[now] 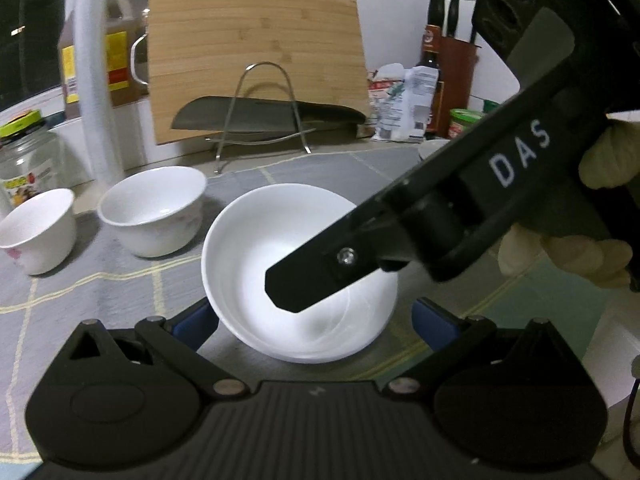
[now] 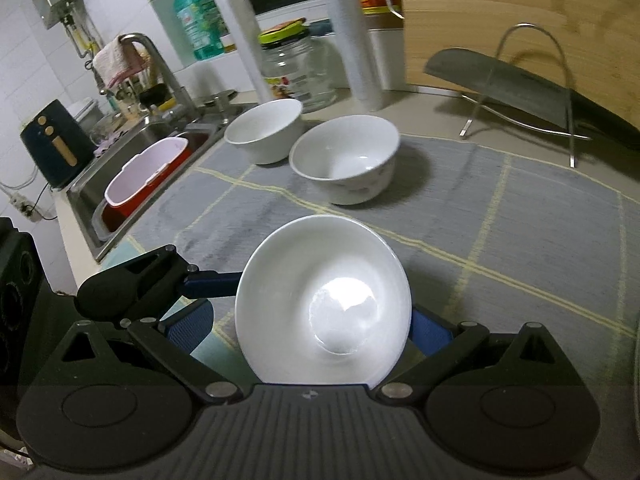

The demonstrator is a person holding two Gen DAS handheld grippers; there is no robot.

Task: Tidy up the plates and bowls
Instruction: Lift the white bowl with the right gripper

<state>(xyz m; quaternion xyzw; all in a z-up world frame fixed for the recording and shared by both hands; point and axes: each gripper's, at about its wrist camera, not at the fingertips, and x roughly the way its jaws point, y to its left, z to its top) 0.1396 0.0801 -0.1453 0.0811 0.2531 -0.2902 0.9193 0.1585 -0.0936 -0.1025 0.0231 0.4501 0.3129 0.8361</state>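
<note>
1. Left wrist view: a shallow white bowl (image 1: 300,276) sits right at the camera, between the blue pads of the left gripper (image 1: 314,320). The pads stand either side of it – whether they actually clamp the rim, can't tell.
2. The right gripper (image 1: 288,284) comes in from the right, held by a gloved hand (image 1: 600,160); one black finger reaches over the bowl's inside. In the right wrist view the same bowl (image 2: 324,304) fills the gap between its pads (image 2: 428,332), tilted toward the lens. Grip there also can't be told for sure; contact is hidden behind the bowl.
3. Task's thing: that bowl is near the front edge of the grey checked mat (image 2: 520,216) on the desk, prob. lifted or tipped, not lying flat.
4. Progress, as a judgement: early. Two deeper bowls stand apart on the mat, unstacked – a floral bowl (image 2: 346,160) and a plain bowl (image 2: 264,130) behind it, near each other but not nested. No stack is seen yet.
5. Left to do: nest or group all three. A wire rack (image 1: 260,112) stands behind, holding what looks like a dark flat piece, w/ a wooden cutting board (image 1: 256,60) leaning behind it.
6. Containers: all three bowls look empty. A glass jar (image 2: 300,68) w/ a green lid looks mostly empty. A red-and-white tub (image 2: 148,176) sits in the sink (image 2: 92,216); its contents are not visible.
</note>
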